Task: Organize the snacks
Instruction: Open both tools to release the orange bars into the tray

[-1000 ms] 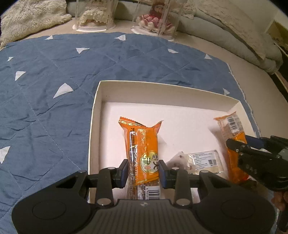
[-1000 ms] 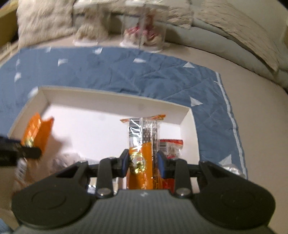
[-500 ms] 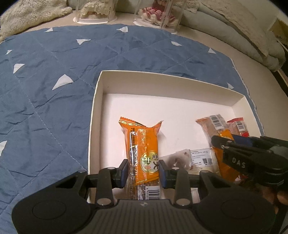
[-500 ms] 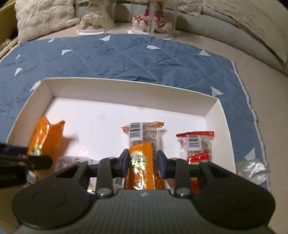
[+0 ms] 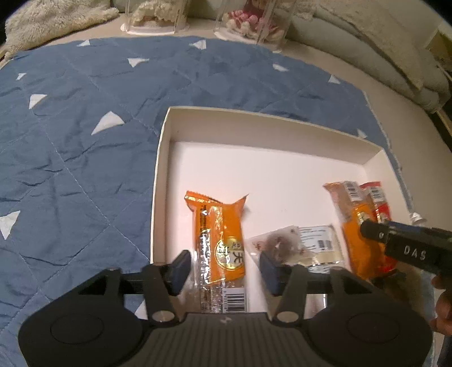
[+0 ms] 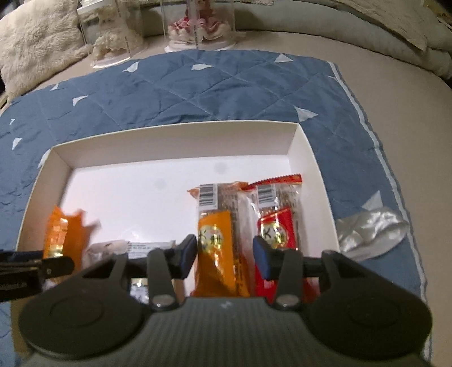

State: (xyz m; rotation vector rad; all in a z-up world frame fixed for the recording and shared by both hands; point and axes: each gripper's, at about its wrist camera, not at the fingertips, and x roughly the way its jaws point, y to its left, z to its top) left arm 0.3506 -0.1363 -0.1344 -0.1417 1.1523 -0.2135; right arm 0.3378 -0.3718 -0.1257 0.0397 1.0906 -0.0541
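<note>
My left gripper (image 5: 223, 268) is opening, pads clear of the orange foil snack bar (image 5: 219, 242) lying between them. My right gripper (image 6: 224, 255) is opening around another orange-labelled bar (image 6: 219, 240), beside a red-labelled bar (image 6: 278, 223), all in the shallow white cardboard box (image 5: 161, 169).

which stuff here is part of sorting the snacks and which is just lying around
Part of the job:
white box
orange snack pack between the opening left gripper jaws
orange snack bar between the opening right gripper jaws
red snack bar
clear snack packet

Lying about:
blue quilted mat
silver wrapper
doll display cases
</note>
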